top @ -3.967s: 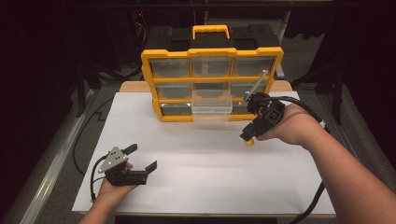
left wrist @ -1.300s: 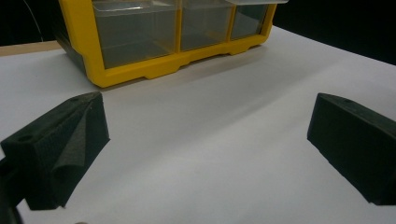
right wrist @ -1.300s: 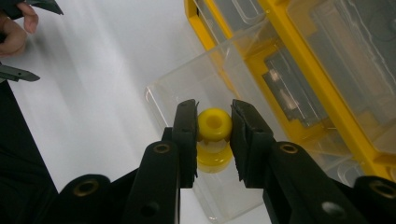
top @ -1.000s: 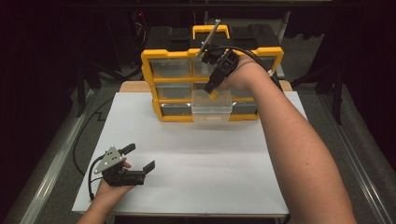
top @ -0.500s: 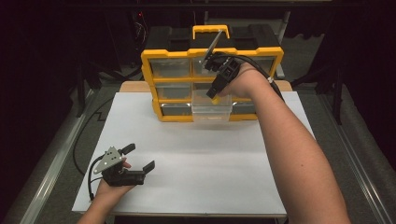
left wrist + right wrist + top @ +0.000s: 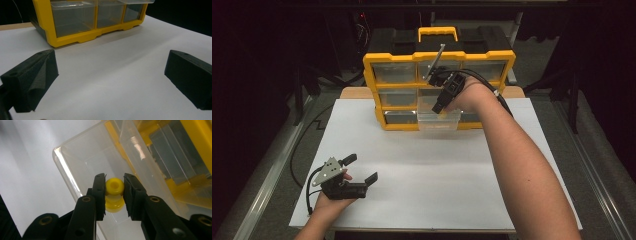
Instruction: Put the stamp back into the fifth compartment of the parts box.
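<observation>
Resting at the near left of the white table (image 6: 432, 170), the left gripper (image 6: 360, 170) sits in the person's left hand (image 6: 328, 202) with its jaws spread wide and nothing between them. Its own view shows what the high view cannot: the jaws low over the bare surface, with the bottom row of the yellow cabinet (image 6: 75, 37) ahead, its clear drawers shut.

At the middle back, the cabinet (image 6: 377, 90) stands upright, and one clear drawer (image 6: 439, 121) is pulled out from its bottom row. The right gripper (image 6: 439, 107) points down into that drawer. From above, what it carries is hidden; the right gripper view shows the jaws closed narrowly on a small yellow bead (image 6: 114, 187) with a hole through it, held above the open drawer (image 6: 82, 167).

Half a second ago the right gripper was slightly higher, in front of the cabinet's middle row; now it has dropped to the drawer. Four seconds ago it was off to the cabinet's right. The left gripper has stayed put throughout.
</observation>
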`<action>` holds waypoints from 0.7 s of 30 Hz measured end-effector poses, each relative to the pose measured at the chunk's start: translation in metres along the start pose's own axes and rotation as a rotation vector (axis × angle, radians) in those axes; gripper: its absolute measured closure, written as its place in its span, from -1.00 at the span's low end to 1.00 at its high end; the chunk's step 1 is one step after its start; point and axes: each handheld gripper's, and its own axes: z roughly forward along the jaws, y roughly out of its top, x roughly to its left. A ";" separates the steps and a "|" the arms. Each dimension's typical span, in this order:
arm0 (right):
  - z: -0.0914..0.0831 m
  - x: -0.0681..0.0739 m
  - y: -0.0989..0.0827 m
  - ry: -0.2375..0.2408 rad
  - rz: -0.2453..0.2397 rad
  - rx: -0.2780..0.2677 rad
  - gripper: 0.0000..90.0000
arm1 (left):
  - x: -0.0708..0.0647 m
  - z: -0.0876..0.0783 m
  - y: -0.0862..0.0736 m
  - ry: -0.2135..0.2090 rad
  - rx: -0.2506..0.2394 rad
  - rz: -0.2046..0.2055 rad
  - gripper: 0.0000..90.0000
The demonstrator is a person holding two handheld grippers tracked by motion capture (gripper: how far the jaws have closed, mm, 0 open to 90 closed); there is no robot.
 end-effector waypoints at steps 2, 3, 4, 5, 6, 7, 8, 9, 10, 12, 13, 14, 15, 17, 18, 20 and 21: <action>0.001 0.001 0.001 -0.001 -0.003 0.002 0.62 | 0.000 0.000 0.000 -0.002 -0.002 -0.002 -1.00; 0.002 0.001 0.002 -0.002 -0.004 0.000 0.62 | 0.000 0.000 0.000 -0.002 -0.003 -0.003 -1.00; 0.002 0.001 0.003 0.001 -0.005 -0.002 0.62 | 0.000 -0.001 0.000 -0.003 -0.004 -0.002 -1.00; 0.002 0.001 0.003 -0.001 -0.007 -0.001 0.62 | -0.001 -0.001 0.000 -0.002 -0.004 -0.001 -1.00; 0.002 0.001 0.004 -0.002 -0.010 -0.001 0.62 | -0.001 -0.001 0.001 -0.002 -0.004 0.000 -1.00; 0.002 0.001 0.004 -0.005 -0.012 0.000 0.62 | 0.000 -0.001 0.001 -0.002 -0.004 0.000 -1.00; 0.002 0.001 0.004 -0.009 -0.012 0.000 0.62 | 0.000 -0.001 0.000 -0.002 -0.005 -0.001 -1.00; 0.001 0.001 0.004 -0.009 -0.010 -0.003 0.62 | 0.000 -0.001 0.000 -0.001 -0.005 -0.001 -1.00; 0.000 0.001 0.004 -0.011 -0.011 0.002 0.62 | 0.000 -0.001 0.000 -0.001 -0.003 -0.002 -1.00; -0.001 0.001 0.004 -0.013 -0.012 -0.006 0.62 | 0.000 -0.001 0.000 -0.003 -0.003 -0.001 -1.00; -0.003 0.001 0.004 -0.019 -0.020 -0.003 0.62 | 0.000 -0.001 0.000 -0.003 -0.004 0.000 -1.00; -0.005 0.001 0.004 -0.021 -0.017 -0.004 0.62 | 0.000 -0.001 0.000 -0.003 -0.004 0.001 -1.00; -0.007 0.001 0.004 -0.019 -0.013 -0.013 0.62 | 0.000 -0.001 0.000 -0.002 -0.003 0.001 -1.00; -0.011 0.001 0.005 -0.016 -0.013 -0.025 0.62 | 0.000 0.000 0.000 -0.002 -0.002 0.000 -1.00; -0.013 0.001 0.005 -0.017 -0.010 -0.031 0.61 | 0.000 0.000 0.000 -0.002 -0.002 0.001 -1.00; -0.017 0.001 0.005 -0.017 -0.009 -0.054 0.32 | -0.001 -0.001 0.000 -0.003 -0.002 0.001 -1.00; -0.020 0.001 0.006 -0.013 -0.002 -0.062 0.02 | 0.000 -0.001 0.000 -0.003 -0.002 0.002 -1.00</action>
